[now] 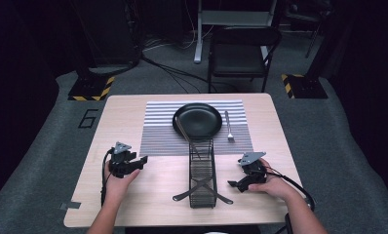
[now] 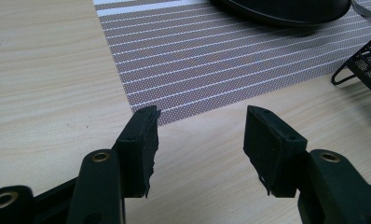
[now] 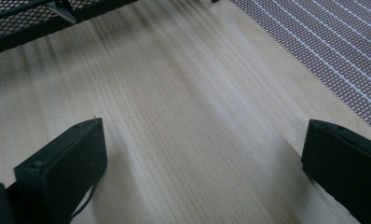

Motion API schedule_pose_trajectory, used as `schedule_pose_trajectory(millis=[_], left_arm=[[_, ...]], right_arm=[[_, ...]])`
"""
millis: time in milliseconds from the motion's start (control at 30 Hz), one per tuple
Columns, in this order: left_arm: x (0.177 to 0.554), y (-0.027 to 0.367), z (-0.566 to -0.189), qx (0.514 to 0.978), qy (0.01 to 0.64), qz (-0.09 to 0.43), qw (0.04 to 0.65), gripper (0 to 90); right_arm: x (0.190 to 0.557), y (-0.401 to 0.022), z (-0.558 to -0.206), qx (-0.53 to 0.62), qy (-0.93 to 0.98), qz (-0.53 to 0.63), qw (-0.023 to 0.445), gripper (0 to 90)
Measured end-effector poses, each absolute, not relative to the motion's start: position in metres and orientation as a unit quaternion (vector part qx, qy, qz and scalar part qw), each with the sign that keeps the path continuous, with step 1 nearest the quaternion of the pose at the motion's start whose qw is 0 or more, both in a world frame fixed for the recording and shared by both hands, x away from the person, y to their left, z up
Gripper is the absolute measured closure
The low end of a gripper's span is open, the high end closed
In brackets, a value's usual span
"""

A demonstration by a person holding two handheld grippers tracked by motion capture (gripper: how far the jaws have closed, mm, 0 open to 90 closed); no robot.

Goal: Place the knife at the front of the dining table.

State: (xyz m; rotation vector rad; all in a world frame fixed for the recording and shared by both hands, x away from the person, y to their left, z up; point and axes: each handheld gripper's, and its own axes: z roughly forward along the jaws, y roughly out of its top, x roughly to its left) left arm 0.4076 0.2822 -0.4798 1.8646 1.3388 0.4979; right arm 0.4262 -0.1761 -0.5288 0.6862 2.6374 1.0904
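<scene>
Resting low over the wooden table (image 1: 133, 122), the left gripper (image 1: 142, 161) holds its jaws spread with nothing between them, and the right gripper (image 1: 233, 184) is likewise wide open and empty, each parked on its own side of the black wire-mesh caddy (image 1: 202, 178). That flanking stance looks like a ready position, leaving either hand free to reach in. The caddy is long and narrow, standing at the near middle of the table, its far end touching the striped placemat (image 1: 158, 129); inside it a slim dark utensil (image 1: 184, 132) leans out toward the far left over the plate, and more cutlery crosses at its near end. Beyond it, a round, glossy black plate (image 1: 198, 120) sits centred on the woven mat, and a metal fork (image 1: 228, 126) lies just right of the plate, tines toward the near side. From the left gripper view, the rubbery pads (image 2: 141, 144) point at the mat's near corner.
</scene>
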Motion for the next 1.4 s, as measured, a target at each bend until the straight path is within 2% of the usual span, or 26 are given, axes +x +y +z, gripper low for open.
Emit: schedule_pose_trajectory(millis=[267, 400, 1400], left_arm=[[0.412, 0.268, -0.466, 0.746, 0.507, 0.195, 0.386, 44.7], [0.412, 0.257, -0.458, 0.748, 0.49, 0.198, 0.402, 48.9], [0.423, 0.197, -0.403, 0.772, 0.418, 0.168, 0.448, 52.0]], right_arm=[[0.426, -0.176, -0.529, 0.232, 0.894, 0.37, 0.103, 0.0], [0.426, -0.176, -0.529, 0.233, 0.894, 0.37, 0.103, 0.0], [0.426, -0.176, -0.529, 0.233, 0.894, 0.369, 0.103, 0.0]])
